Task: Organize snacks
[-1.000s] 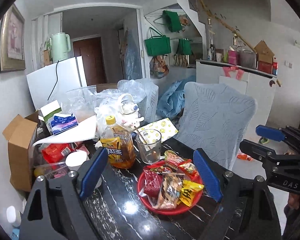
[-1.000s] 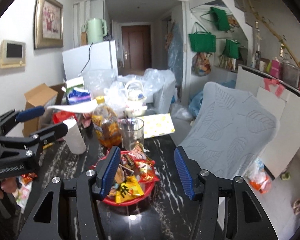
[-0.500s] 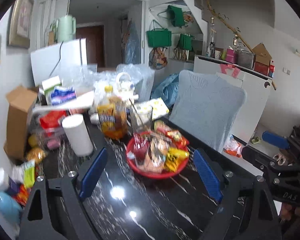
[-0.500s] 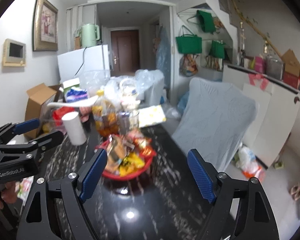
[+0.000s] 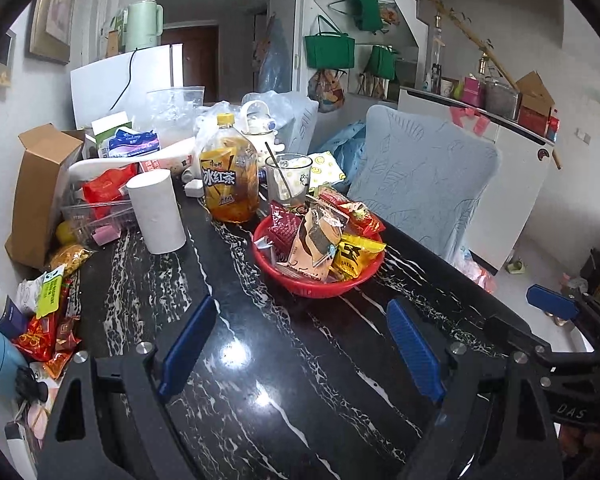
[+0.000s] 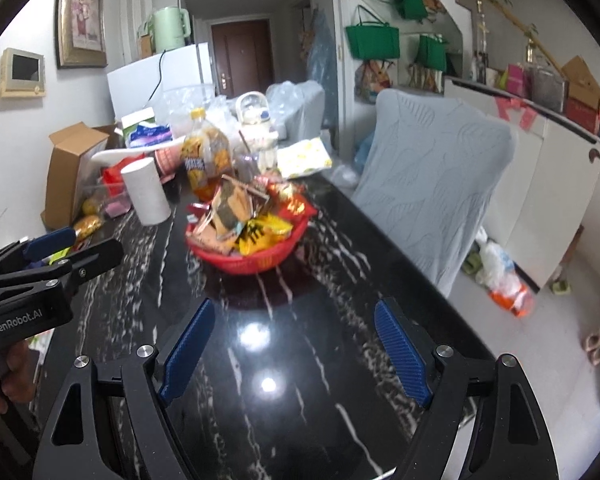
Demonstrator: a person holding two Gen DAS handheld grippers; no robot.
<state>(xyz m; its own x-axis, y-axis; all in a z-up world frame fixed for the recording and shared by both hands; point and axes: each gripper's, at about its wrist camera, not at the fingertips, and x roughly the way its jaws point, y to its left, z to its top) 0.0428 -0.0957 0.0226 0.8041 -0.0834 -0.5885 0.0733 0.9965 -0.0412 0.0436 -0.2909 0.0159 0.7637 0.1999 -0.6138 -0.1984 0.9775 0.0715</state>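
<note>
Both grippers hung wide open and empty over the black table (image 5: 284, 392), on the near side of the basket. Left gripper (image 5: 300, 344) had its jaws spread, nothing between them; right gripper (image 6: 296, 344) the same.

Basket (image 5: 320, 284), red, sat mid-table, heaped with snack packets (image 5: 320, 236). A tea bottle (image 5: 228, 180) and a glass (image 5: 288, 178) stood just behind the basket; a paper roll (image 5: 156, 210) stood behind and to its left. Loose packets (image 5: 46, 332) lay at the table's left edge, well apart from the basket, beside a blue object only partly in frame.

Judgement: basket looked nearly full, and the strays at the left edge seemed the work remaining. Left gripper sat nearer them, so it would suit the pick. To do it well, come down over one packet alone, pinch it by a flat sealed edge rather than the puffed middle, and lift clear of its neighbours before crossing to the basket. Set it into a gap low on the heap; dropped on the peak, it would likely slide off. Steer wide of the roll on the way.
</note>
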